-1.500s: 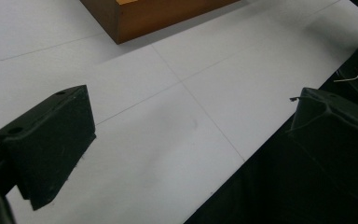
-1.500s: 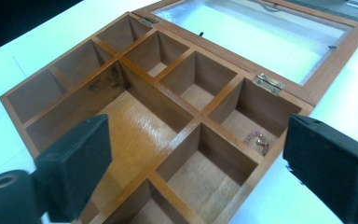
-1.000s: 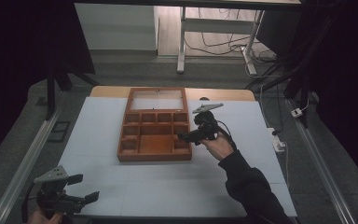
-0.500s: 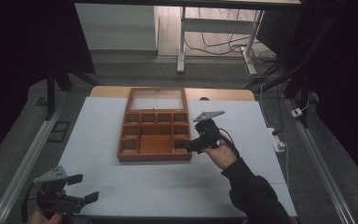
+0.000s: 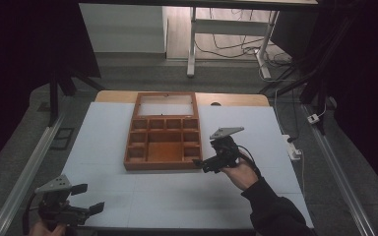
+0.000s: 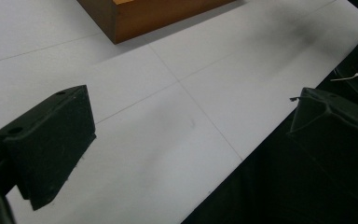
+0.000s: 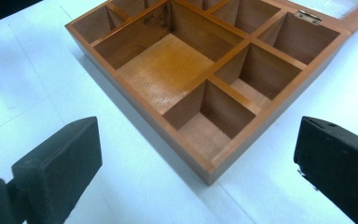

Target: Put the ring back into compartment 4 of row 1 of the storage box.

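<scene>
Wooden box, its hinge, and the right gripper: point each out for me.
wooden box (image 5: 161, 166): high view, near front wall.
hinge (image 7: 306, 16): right gripper view, metal plate on the rim.
right gripper (image 5: 202, 164): high view, between its jaw tips.

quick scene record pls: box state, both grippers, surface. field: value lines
box: wooden compartment box, lid open and lying flat behind it, compartments empty
right hand-held gripper: jaws open, at the box's near right corner, holding nothing
left hand-held gripper: jaws open, near the table's front left edge, apart from the box
surface: white table top
contact: cannot tell whether the right jaws touch the box
</scene>
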Tool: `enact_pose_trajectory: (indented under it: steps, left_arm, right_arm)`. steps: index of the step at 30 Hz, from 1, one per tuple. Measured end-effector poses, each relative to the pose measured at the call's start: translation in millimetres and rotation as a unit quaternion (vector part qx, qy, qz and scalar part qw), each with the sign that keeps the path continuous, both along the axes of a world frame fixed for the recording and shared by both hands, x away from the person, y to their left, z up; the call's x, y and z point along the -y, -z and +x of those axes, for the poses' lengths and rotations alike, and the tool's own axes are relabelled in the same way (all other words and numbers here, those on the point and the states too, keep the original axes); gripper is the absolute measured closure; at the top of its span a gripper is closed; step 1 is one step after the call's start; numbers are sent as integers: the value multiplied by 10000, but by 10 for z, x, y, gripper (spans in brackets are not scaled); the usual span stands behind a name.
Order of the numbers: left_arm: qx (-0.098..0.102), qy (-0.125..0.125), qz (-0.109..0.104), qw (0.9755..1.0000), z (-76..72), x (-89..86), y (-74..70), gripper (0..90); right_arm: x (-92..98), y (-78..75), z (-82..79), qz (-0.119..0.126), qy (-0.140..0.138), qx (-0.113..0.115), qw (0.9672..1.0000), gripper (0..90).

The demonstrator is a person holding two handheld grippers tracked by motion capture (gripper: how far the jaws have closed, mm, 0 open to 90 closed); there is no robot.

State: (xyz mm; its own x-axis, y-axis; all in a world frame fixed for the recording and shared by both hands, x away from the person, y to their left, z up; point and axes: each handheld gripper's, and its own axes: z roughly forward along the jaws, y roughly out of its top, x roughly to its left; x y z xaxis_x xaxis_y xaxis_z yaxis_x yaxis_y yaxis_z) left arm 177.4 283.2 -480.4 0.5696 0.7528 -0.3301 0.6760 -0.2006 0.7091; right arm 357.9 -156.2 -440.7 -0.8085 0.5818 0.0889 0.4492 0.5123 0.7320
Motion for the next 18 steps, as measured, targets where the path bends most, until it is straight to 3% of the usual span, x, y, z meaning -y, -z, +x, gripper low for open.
enact_pose_trajectory:
  steps: [18]
  left_arm:
    - [12,-4,5,10000,-3,0,-1,1]
  right_arm:
    - [396,36,-309,2,223,21,9998,5]
